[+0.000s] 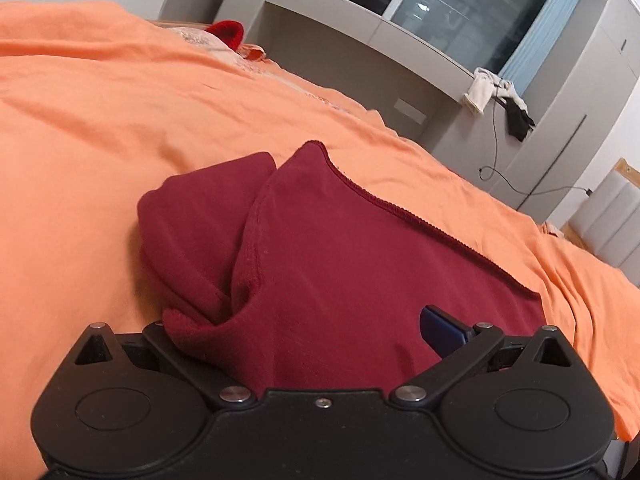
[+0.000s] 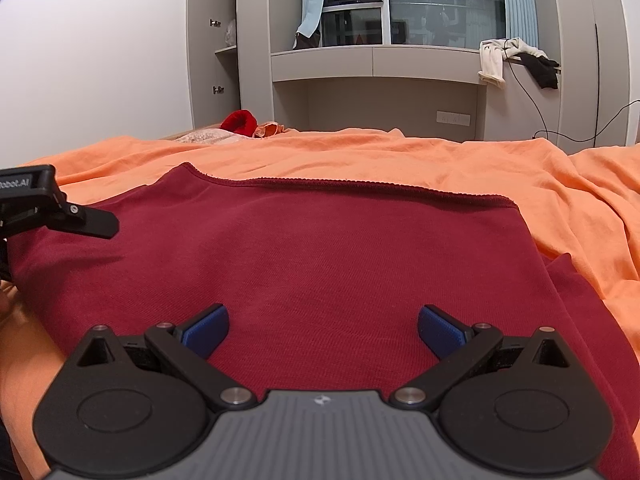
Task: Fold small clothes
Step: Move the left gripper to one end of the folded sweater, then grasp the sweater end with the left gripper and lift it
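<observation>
In your left wrist view, the left gripper (image 1: 308,332) sits over the dark red garment (image 1: 340,248), cloth bunched across its jaws so you cannot tell whether it grips; the soft knit piles up ahead and left on the orange sheet (image 1: 100,128). In your right view, the right gripper (image 2: 322,330) hangs released over flat cloth: light, limp, so pinch an edge or corner.
</observation>
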`<state>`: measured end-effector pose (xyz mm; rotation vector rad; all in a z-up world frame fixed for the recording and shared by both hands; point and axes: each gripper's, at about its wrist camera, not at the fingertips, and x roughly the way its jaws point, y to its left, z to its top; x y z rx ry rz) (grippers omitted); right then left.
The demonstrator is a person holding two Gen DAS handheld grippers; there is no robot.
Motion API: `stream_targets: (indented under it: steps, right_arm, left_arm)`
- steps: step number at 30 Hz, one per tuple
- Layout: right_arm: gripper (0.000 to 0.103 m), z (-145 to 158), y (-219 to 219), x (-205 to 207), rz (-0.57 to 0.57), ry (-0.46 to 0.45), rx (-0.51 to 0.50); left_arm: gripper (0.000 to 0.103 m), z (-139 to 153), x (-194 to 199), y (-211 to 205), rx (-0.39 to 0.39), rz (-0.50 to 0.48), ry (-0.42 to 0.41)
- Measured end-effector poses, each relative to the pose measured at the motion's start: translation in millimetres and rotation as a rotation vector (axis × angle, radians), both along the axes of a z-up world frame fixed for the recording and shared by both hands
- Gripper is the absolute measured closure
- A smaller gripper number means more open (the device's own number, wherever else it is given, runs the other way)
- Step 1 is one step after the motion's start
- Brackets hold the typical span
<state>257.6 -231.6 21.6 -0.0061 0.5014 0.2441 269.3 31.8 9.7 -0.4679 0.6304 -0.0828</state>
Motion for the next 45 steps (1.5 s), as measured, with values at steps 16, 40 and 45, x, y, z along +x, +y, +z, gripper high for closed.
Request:
stream_targets:
  steps: [16,40,45]
  right_arm:
    - [0.0,-1,-2,-2,-0.001,-0.01,-0.003]
    - [0.0,4,-5,-11,-0.003,-0.061,0.007]
    - [0.0,22,-24,-18,0.01,-0.081,0.08]
  left_arm:
    - [0.001,-1,-10,-5,0.027,0.04,-0.016]
    - [0.067,-1,-5,6,-0.019,0.158,-0.077]
    - [0.083,17,1,-9,0.055,0.11,-0.131]
